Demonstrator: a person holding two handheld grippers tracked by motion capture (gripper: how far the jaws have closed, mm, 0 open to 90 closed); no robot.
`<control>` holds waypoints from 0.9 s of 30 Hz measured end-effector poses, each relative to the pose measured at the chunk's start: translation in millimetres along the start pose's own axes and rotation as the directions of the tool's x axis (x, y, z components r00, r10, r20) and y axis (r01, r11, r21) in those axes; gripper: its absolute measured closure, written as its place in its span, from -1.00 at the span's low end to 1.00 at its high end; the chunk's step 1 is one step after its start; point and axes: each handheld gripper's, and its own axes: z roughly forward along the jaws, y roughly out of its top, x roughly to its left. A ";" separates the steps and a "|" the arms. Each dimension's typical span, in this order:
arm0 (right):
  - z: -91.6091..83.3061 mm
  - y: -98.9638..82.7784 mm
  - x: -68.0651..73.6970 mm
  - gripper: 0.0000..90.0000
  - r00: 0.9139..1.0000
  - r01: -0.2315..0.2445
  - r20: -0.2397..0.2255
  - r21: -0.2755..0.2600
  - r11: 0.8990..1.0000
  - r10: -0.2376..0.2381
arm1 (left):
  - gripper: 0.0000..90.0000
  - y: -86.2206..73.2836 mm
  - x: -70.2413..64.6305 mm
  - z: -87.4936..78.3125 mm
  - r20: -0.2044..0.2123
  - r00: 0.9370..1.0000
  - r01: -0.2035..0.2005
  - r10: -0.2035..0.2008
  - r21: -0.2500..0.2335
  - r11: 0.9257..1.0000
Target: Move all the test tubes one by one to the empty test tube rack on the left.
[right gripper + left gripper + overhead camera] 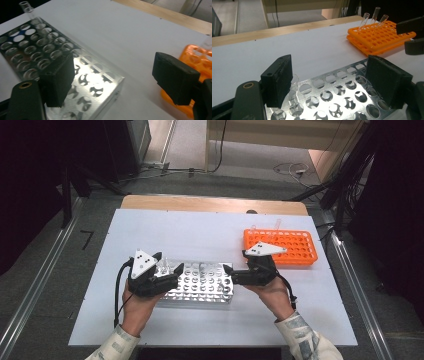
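Note:
A shiny metal tube rack [205,282] lies on the white table top, with an orange tube rack [285,247] to its right. My left gripper [168,262] hovers over the metal rack's left end, jaws open. In the left gripper view a clear tube [293,86] stands in a rack hole [329,95] right beside the left pad [278,80], while the other pad stays far off it. My right gripper [231,271] sits at the metal rack's right end, open [116,80] with nothing between its jaws. Clear tubes [375,13] lean in the orange rack [377,37].
The white board [200,227] covers a wooden table whose far edge [210,204] shows behind it. Floor rails run along both sides, and cables lie on the floor beyond. The tube [28,10] rises at the metal rack's far corner in the right gripper view.

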 end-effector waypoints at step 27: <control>20.7 -36.2 -107.8 -0.51 0.942 -0.170 0.292 -0.019 0.985 0.168 | -0.48 -1.6 -1.4 -0.5 -0.009 1.000 -0.001 0.001 -0.007 1.000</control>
